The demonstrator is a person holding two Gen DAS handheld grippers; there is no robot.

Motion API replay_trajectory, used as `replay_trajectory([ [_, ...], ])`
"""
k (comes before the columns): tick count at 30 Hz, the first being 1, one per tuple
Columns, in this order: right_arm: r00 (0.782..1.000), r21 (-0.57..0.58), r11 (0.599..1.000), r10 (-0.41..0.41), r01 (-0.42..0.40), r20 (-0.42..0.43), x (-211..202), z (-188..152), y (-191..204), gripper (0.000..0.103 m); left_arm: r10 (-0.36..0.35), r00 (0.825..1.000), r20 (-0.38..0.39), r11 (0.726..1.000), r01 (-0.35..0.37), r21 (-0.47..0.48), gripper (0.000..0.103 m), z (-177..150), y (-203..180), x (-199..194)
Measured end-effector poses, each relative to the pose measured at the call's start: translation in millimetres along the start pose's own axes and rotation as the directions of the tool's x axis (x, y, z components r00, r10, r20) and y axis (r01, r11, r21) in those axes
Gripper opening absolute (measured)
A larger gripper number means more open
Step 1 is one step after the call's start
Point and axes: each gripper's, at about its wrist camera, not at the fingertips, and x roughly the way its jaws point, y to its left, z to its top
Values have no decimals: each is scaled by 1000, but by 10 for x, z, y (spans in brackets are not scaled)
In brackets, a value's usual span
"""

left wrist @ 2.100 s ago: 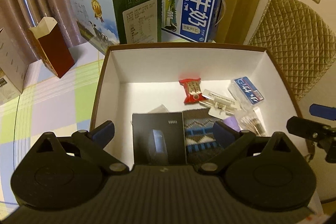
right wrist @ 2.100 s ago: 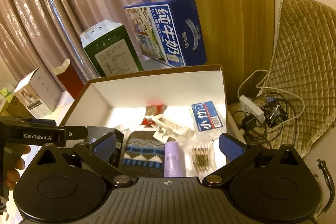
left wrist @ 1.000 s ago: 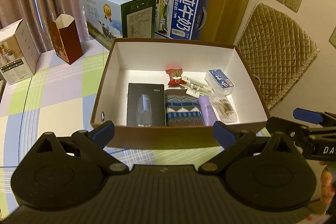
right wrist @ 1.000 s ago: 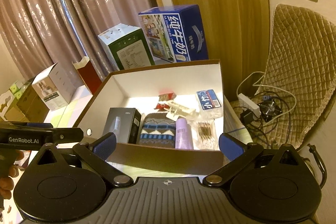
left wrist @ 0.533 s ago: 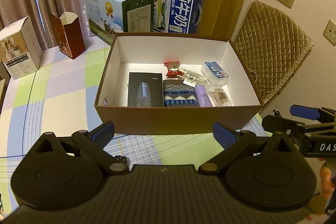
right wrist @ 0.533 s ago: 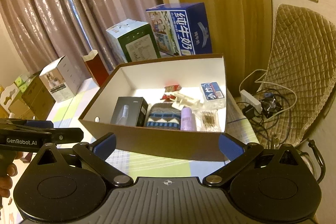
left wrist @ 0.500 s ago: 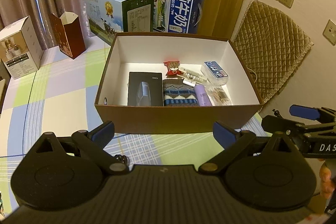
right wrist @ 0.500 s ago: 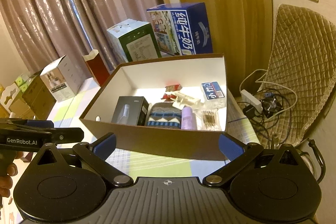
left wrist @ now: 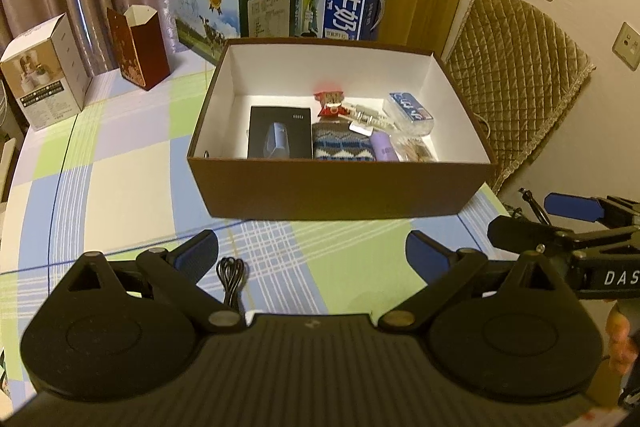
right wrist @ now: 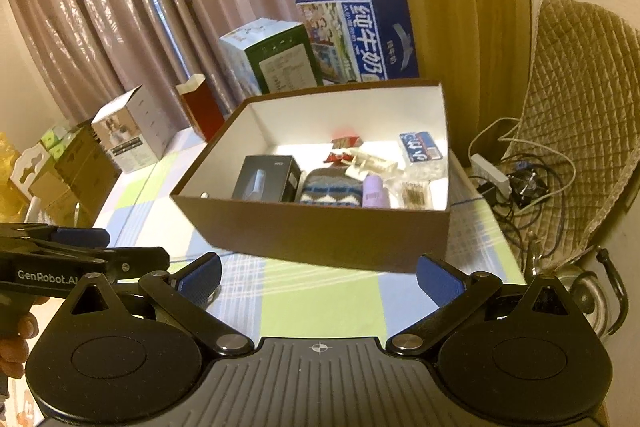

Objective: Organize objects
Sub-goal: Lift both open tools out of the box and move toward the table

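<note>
A brown cardboard box (left wrist: 340, 191) with a white inside stands on the checked tablecloth. Inside lie a black product box (left wrist: 279, 137), a knitted patterned pouch (left wrist: 342, 147), a purple tube (left wrist: 383, 146), a red snack packet (left wrist: 330, 102), a white clip pack (left wrist: 366, 119), a blue tissue pack (left wrist: 411, 111) and a bag of cotton swabs (left wrist: 416, 151). My left gripper (left wrist: 312, 254) is open and empty, held back from the box's near wall. My right gripper (right wrist: 318, 277) is open and empty too. A coiled black cable (left wrist: 230, 277) lies on the cloth just before the left fingers.
Behind the box stand a blue milk carton (left wrist: 340, 7) and a green-and-white carton (left wrist: 232, 9). A dark red paper box (left wrist: 138, 45) and a white carton (left wrist: 44, 71) sit at the left. A quilted chair (left wrist: 516, 67) and floor cables (right wrist: 520, 179) are at the right.
Both grippers have drawn back and up from inside the box to well in front of it. The black cable has come into view. Both stayed open.
</note>
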Motion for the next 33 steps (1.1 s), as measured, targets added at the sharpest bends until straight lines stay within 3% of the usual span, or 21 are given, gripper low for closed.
replay_trajectory([
  [18, 996, -22, 999, 34, -36, -88, 172, -281, 138, 101, 15, 997, -72, 1000, -17, -25, 99, -431, 121, -10],
  [33, 974, -89, 992, 68, -88, -214, 558, -587, 361, 101, 81, 976, -200, 986, -108, -130, 99, -930, 590, 129],
])
